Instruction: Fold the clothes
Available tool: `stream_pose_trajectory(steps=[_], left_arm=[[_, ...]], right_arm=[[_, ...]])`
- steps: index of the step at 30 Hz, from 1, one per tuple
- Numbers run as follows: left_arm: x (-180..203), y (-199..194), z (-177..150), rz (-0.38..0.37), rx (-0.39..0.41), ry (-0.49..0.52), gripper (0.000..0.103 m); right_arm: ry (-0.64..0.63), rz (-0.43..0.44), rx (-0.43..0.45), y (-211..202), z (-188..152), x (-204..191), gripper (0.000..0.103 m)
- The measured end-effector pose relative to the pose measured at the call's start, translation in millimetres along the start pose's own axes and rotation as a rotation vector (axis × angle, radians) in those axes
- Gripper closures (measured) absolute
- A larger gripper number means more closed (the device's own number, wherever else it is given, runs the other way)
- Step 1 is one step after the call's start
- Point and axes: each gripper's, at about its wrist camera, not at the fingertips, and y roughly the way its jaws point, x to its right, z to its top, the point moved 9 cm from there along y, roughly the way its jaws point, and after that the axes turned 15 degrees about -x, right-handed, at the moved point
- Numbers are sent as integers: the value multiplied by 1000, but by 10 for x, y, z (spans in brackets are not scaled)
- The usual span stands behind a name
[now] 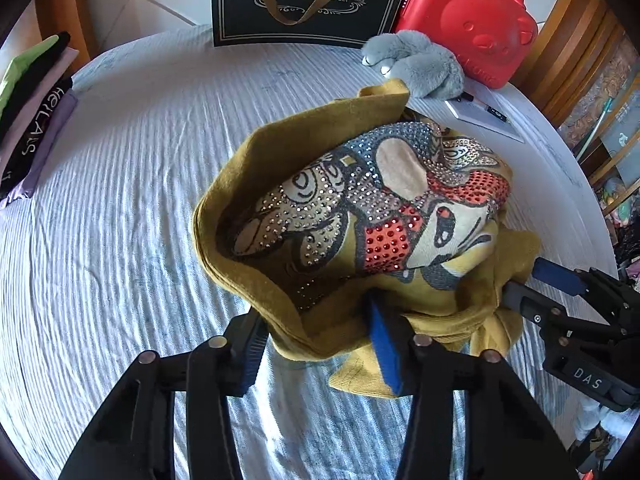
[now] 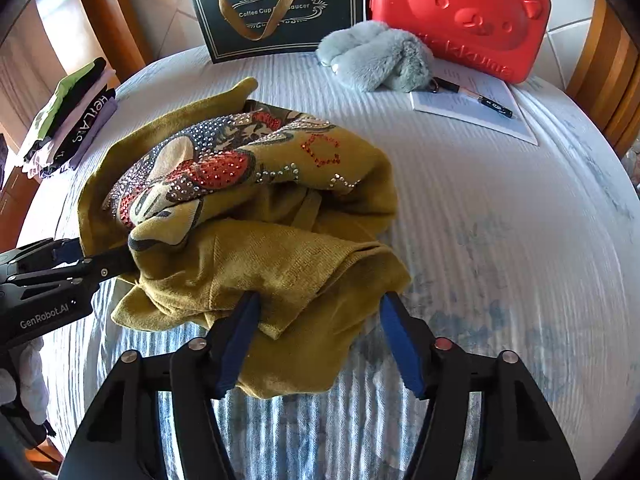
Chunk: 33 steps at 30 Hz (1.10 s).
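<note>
Two grippers meet at the near edge of one crumpled mustard sweater (image 2: 256, 216), which lies bunched in the middle of the striped tablecloth (image 2: 500, 208), rhinestone cartoon face up. Your right gripper (image 2: 320, 340) has its jaws spread wide, with a loose mustard flap lying between the blue pads but not pinched. Your left gripper (image 1: 316, 344) is likewise wide apart, straddling the sweater's near hem; nothing is clamped that you can see. From either wrist the garment lies straight ahead and slightly up-table, its long axis running roughly left to right across your reach, so both hands sit about equally near, the left at the printed end, the right at the plain knit end. Whether you are about to take hold or have just let go, the heap itself cannot say. Farther off, a stack of folded clothes (image 2: 76, 116) sits at the left edge, and beyond stand a grey plush toy (image 2: 376, 56), a red bear case (image 2: 460, 12) and a black gift bag (image 2: 276, 8).
</note>
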Motion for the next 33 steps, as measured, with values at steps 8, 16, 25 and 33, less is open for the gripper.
stream_pose_trajectory(steps=[8, 16, 25, 33], left_arm=[[69, -413, 1, 11, 86, 29, 94], [-31, -1037, -22, -50, 180, 2, 93], [-90, -823, -169, -3, 121, 27, 31], [-296, -334, -65, 23, 71, -23, 31]], right_arm=[[-49, 46, 38, -160, -24, -145, 99], [114, -38, 257, -1145, -41, 608, 103], [50, 56, 169, -928, -259, 483, 35], [-29, 108, 79, -448, -275, 120, 35]])
